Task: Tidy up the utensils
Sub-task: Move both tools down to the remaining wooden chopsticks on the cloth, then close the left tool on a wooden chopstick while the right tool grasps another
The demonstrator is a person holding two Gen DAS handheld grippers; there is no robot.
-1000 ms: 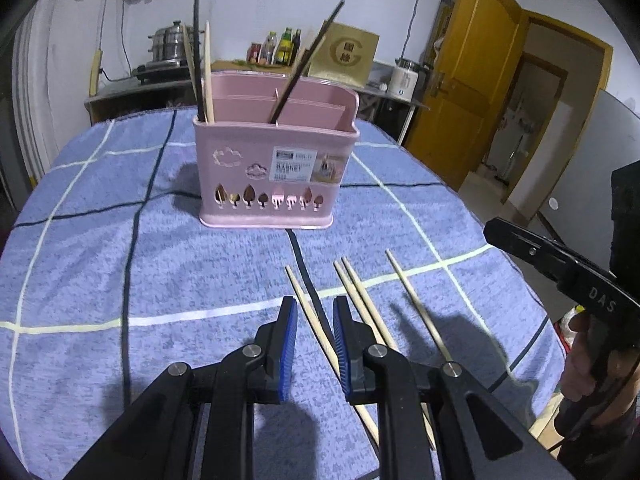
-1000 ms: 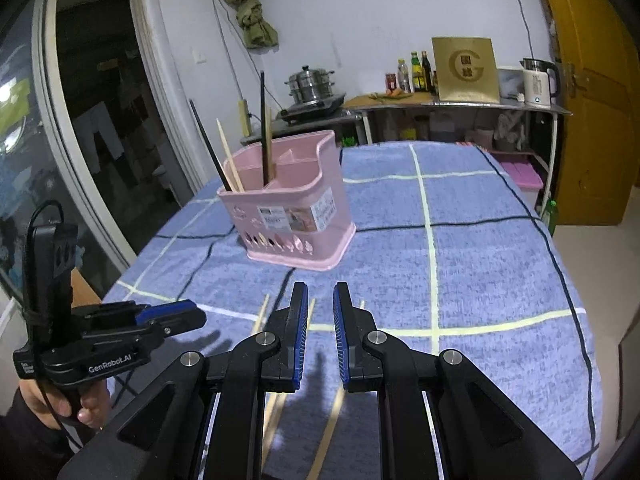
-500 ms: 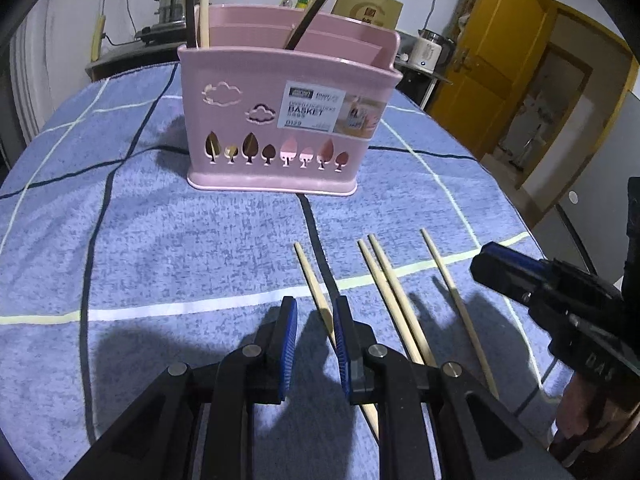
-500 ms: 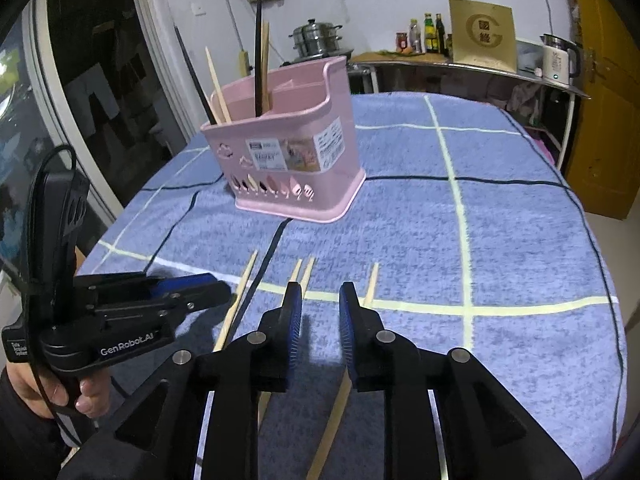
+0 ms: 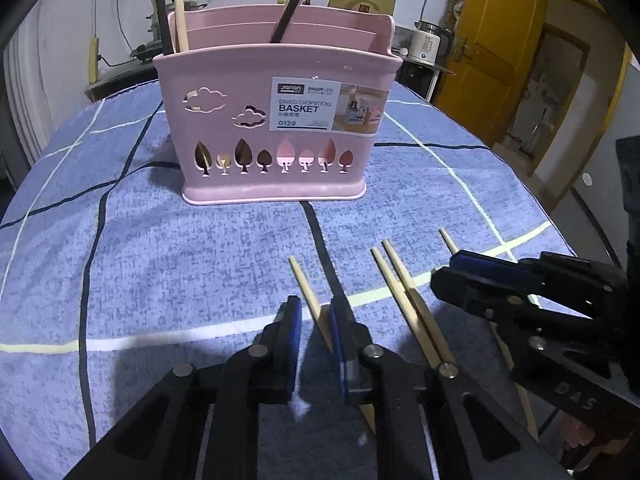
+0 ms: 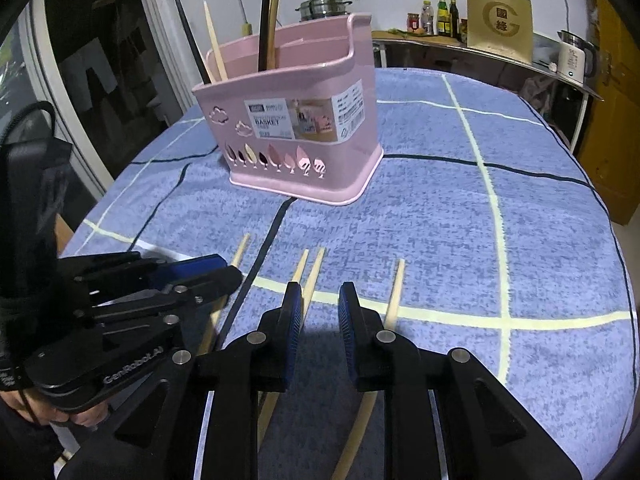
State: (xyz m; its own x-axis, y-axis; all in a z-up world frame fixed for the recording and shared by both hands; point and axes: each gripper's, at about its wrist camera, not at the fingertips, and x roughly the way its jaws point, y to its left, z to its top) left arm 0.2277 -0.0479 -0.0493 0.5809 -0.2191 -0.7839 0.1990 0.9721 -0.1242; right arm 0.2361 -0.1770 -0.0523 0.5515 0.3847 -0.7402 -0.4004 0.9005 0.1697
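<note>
I note four bamboo chopsticks lying flat on the blue towel-covered bench (image 5: 160, 264), near the pink chopstick basket (image 5: 276, 128); my left claw (image 5: 314, 316) is parted around the leftmost chopstick (image 5: 306, 288), not yet clamped. My right claw (image 6: 320, 312) is also parted and empty, low between the paired chopsticks (image 6: 310, 276) and the rightmost chopstick (image 6: 395, 292). I judge these sticks light, stiff and smooth, liable to roll or pivot, so I would pinch each across its thicker half.
</note>
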